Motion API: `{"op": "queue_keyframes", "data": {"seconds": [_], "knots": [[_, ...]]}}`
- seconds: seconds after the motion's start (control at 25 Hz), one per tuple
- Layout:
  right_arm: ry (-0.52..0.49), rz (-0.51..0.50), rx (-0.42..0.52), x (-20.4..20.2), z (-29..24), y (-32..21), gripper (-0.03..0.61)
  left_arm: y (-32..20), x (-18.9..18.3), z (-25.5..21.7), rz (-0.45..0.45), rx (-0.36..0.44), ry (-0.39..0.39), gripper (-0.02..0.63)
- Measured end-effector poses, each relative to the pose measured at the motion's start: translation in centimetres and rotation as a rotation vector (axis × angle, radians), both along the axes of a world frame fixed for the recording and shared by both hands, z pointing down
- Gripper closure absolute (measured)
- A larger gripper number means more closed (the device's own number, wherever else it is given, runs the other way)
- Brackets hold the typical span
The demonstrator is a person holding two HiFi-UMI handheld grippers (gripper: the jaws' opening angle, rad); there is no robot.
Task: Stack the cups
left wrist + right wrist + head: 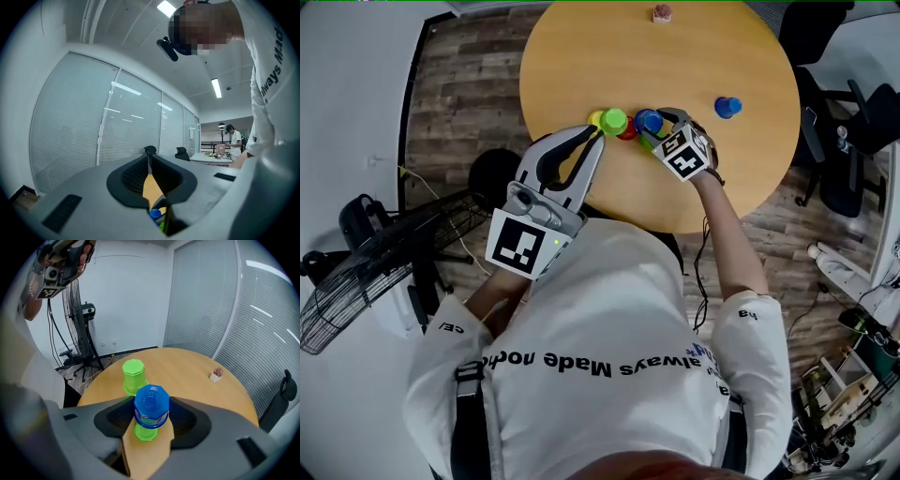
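Right gripper (151,411) has its fingers clamped on an upside-down blue cup (151,401), right on top of a green cup (146,431) on the tabletop (197,376). I'd guess that's to line it up for the stack, though I can't tell if it's fully seated. Left gripper (149,151) is held up level off to the side, fingers together and empty, probably just out of the way, while the other green cup (133,375) stands just behind, likely next.

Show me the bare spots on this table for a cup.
The round wooden table is bare across its middle, between the small pink-topped pot at the far rim and the cluster of coloured plastic cups at the near edge, and on its left. It is crowded around that cluster.
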State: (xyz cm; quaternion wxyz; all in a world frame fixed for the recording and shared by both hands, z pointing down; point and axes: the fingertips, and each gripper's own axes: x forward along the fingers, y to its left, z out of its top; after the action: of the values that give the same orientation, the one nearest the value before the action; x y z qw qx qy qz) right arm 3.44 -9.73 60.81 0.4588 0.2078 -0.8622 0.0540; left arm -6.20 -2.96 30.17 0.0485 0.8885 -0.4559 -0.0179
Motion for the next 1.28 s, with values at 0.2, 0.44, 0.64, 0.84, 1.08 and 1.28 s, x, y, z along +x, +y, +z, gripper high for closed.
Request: {"op": "queue_keyframes", "data": {"seconds": [0.2, 0.44, 0.64, 0.84, 1.08, 1.28], "knots": [[0.008, -0.01, -0.003, -0.3, 0.6, 1.0, 0.333, 0.3, 0.1, 0.0, 0.007, -0.002, 0.0, 0.571], [0.011, -0.008, -0.011, -0.4, 1.3, 1.3, 0.331, 0.5, -0.1, 0.1, 0.006, -0.004, 0.0, 0.571], [0.007, -0.003, -0.019, -0.2, 1.6, 1.5, 0.317, 0.8, -0.2, 0.0, 0.008, 0.004, 0.0, 0.571], [-0.017, -0.001, -0.015, -0.3, 0.9, 1.4, 0.311, 0.7, -0.4, 0.3, 0.01, -0.002, -0.006, 0.571], [-0.068, 0.021, 0.017, -0.2, -1.4, 1.1, 0.311, 0.4, 0.0, 0.2, 0.025, 0.003, -0.015, 0.571], [-0.106, 0.048, 0.052, 0.8, -3.1, 0.6, 0.311, -0.2, 0.9, 0.0, 0.042, 0.003, -0.006, 0.571]]}}
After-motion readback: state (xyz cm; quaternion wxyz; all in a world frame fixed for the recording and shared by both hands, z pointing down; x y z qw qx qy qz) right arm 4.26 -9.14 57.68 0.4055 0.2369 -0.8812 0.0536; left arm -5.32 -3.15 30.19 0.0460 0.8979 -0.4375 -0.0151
